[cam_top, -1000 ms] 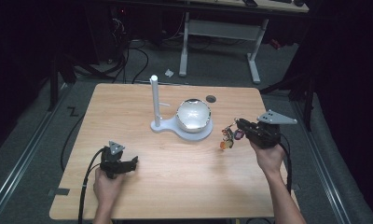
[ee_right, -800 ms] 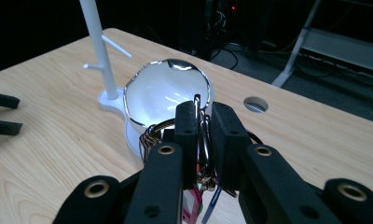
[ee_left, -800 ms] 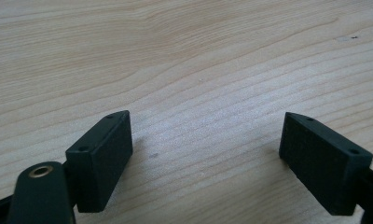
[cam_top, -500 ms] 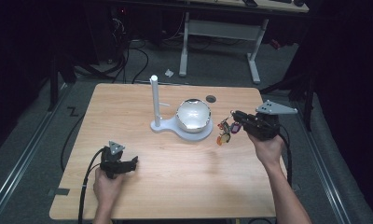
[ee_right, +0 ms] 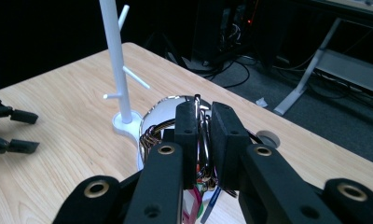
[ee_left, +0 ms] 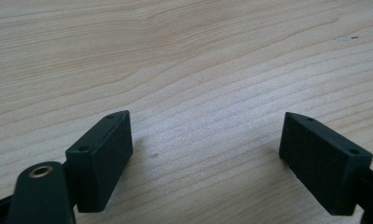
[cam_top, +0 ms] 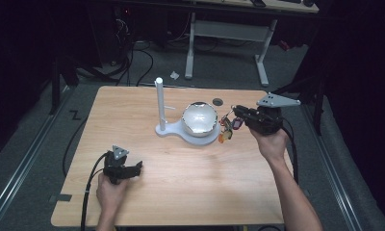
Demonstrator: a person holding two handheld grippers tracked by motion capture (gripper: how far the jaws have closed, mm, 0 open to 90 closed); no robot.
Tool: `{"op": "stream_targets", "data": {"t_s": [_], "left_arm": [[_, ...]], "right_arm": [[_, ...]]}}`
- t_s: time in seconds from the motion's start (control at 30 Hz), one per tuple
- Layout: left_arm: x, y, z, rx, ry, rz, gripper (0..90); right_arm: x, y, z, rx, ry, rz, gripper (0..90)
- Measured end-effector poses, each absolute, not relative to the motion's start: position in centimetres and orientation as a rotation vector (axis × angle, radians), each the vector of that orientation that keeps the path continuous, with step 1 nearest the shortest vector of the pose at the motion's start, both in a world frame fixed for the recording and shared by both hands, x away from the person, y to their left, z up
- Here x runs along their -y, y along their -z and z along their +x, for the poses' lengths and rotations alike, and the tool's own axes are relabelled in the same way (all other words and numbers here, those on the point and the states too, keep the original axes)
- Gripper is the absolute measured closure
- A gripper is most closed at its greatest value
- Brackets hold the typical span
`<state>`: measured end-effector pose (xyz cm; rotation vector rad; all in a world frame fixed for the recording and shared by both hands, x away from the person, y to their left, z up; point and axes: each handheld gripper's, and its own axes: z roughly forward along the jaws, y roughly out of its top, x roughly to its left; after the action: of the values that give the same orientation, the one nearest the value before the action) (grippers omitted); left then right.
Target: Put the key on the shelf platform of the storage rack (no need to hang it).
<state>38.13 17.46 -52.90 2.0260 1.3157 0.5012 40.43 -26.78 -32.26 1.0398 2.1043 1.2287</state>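
My right gripper is shut on a bunch of keys with coloured tags, which hangs just right of the shiny bowl. Through the right gripper view the jaws of the right gripper pinch the metal key ring, with the bowl right behind it. The bowl sits on a white stand base with an upright post that carries short pegs. My left gripper rests low on the wooden table at the near left, and the left gripper stands open over bare wood.
A small dark round hole sits in the tabletop behind the bowl. Beyond the far edge are a white desk frame and cables on the floor. Bare wood lies between the two grippers.
My right gripper has carried the keys up and leftward, closer to the bowl. The left gripper has stayed where it was.
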Motion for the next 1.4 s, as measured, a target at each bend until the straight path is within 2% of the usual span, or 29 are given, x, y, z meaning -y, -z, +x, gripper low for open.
{"op": "stream_targets", "data": {"t_s": [0.67, 1.4], "left_arm": [[-17.5, 52.9, 38.1, -1.314, -0.497, 2.027, 17.8], [-17.5, 52.9, 38.1, -1.315, -0.496, 2.027, 17.8]], "right_arm": [[24.2, 30.1, 42.8, -2.127, -1.233, 0.993, 82.3], [21.5, 30.2, 46.6, -2.148, -1.223, 1.029, 82.2]]}}
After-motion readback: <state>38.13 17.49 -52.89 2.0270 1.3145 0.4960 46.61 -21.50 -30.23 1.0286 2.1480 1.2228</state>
